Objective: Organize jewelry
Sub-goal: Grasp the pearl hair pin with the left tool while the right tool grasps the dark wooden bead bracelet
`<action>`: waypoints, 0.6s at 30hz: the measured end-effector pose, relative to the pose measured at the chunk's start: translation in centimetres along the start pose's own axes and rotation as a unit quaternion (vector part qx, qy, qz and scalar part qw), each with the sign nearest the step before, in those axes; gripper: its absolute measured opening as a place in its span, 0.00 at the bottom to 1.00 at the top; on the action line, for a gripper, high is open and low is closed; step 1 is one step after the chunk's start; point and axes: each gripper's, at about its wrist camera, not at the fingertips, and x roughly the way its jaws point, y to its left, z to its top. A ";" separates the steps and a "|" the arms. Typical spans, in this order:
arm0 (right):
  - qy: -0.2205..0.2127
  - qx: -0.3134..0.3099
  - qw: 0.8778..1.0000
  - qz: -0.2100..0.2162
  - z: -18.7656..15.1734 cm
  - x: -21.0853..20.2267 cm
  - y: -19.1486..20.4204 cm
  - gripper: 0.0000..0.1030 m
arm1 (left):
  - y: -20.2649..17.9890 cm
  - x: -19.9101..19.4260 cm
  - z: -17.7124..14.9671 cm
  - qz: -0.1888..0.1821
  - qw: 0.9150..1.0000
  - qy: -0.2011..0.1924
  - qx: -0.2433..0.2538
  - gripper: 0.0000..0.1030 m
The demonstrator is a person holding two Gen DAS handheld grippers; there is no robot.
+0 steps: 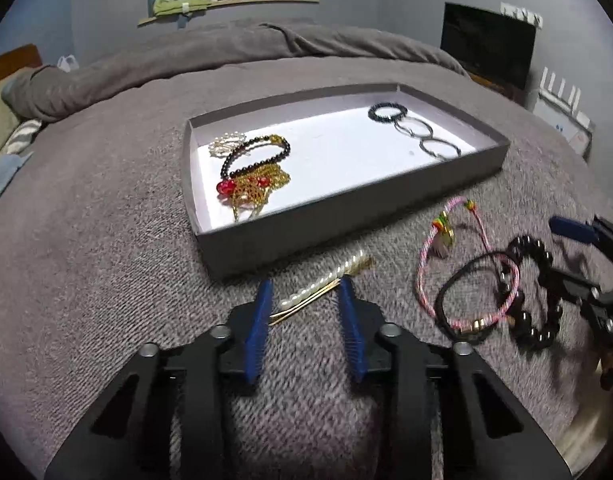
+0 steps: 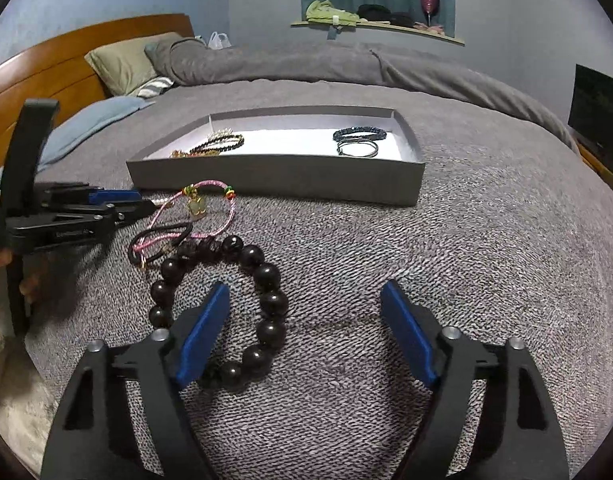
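On the grey bed cover point(image 1: 106, 216) lies a shallow grey tray point(image 1: 346, 208) with a white floor; at its left end a heap of a black bead necklace, gold chains point(image 1: 258, 188) and a pearl piece, at its right end a dark bead bracelet point(image 1: 387, 113) and two thin rings point(image 1: 426, 138) beside it. The left tongs point(image 1: 304, 294) stand partly open just short of the tray's near wall, their blue pads either side of a pearl hairpin point(image 1: 326, 286) that lies on the cover; the pads do not press it. To the right lie a pink cord bracelet point(image 2: 210, 204), a black hair tie point(image 2: 158, 246) overlapping it, and a large dark bead bracelet point(image 2: 226, 304) touching both. The right tongs point(image 2: 304, 296) are spread wide, the left pad inside the bead ring, the right pad well outside it, gripping nothing. Pillows point(image 2: 122, 60) and a wooden headboard point(image 2: 66, 60) lie beyond.
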 end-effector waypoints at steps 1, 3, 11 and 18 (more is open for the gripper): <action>0.001 -0.002 1.000 0.000 0.0 0.1 0.1 0.69 | -0.1 -0.2 -0.1 -0.002 1.000 0.003 0.003 0.30; 0.002 -0.005 1.000 0.001 0.0 0.1 0.2 0.66 | 0.0 -0.5 -0.2 -0.006 1.000 0.008 0.004 0.29; 0.007 -0.027 1.000 0.001 -0.2 0.4 1.1 0.50 | -0.4 -0.1 -0.1 -0.002 1.000 0.006 0.013 0.29; 0.012 -0.028 0.999 0.013 -0.2 0.6 1.5 0.33 | -0.8 0.2 0.0 -0.001 1.000 0.006 0.023 0.21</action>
